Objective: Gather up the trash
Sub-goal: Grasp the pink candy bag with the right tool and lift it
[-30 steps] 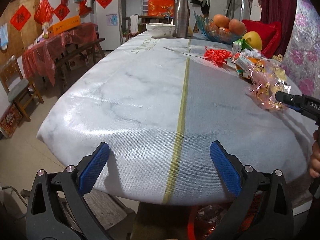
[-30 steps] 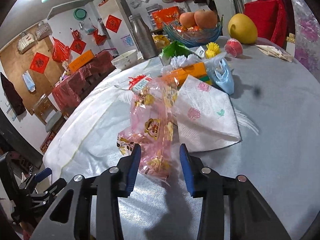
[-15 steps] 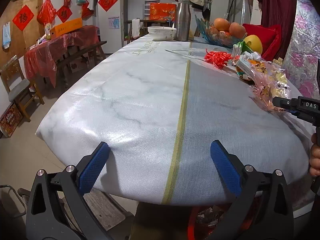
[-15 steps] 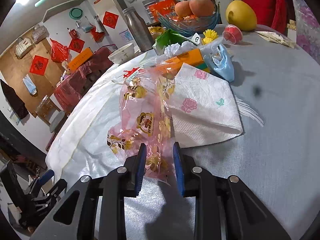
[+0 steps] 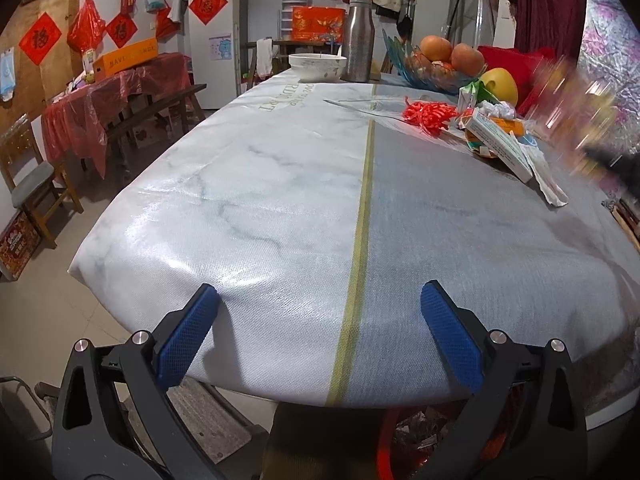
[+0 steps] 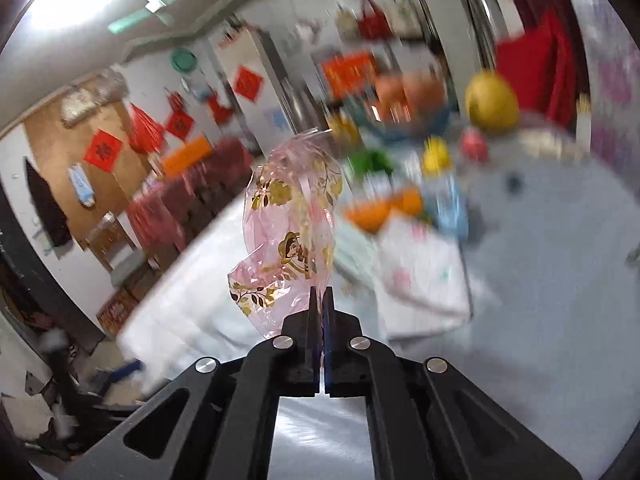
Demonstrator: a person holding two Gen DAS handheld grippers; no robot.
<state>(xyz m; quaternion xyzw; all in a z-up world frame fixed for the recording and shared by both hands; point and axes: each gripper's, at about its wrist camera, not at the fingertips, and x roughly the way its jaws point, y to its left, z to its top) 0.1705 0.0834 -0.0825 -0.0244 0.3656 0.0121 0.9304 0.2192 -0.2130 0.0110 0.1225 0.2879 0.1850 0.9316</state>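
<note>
Your right tongs (image 6: 320,300) pinch the pink wrapper's (image 6: 292,232) lower edge — light, crinkly, slippery; left tongs (image 5: 320,328) apart — over the counter (image 5: 280,200) edge.

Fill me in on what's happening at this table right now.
Someone with two handheld grippers is clearing trash. The right gripper is shut on a pink plastic wrapper with gold print and holds it up off the table; the blur suggests fast motion. The left gripper is open and empty at the table's near edge. A floral napkin, boxes and other litter remain beside the fruit bowl.
</note>
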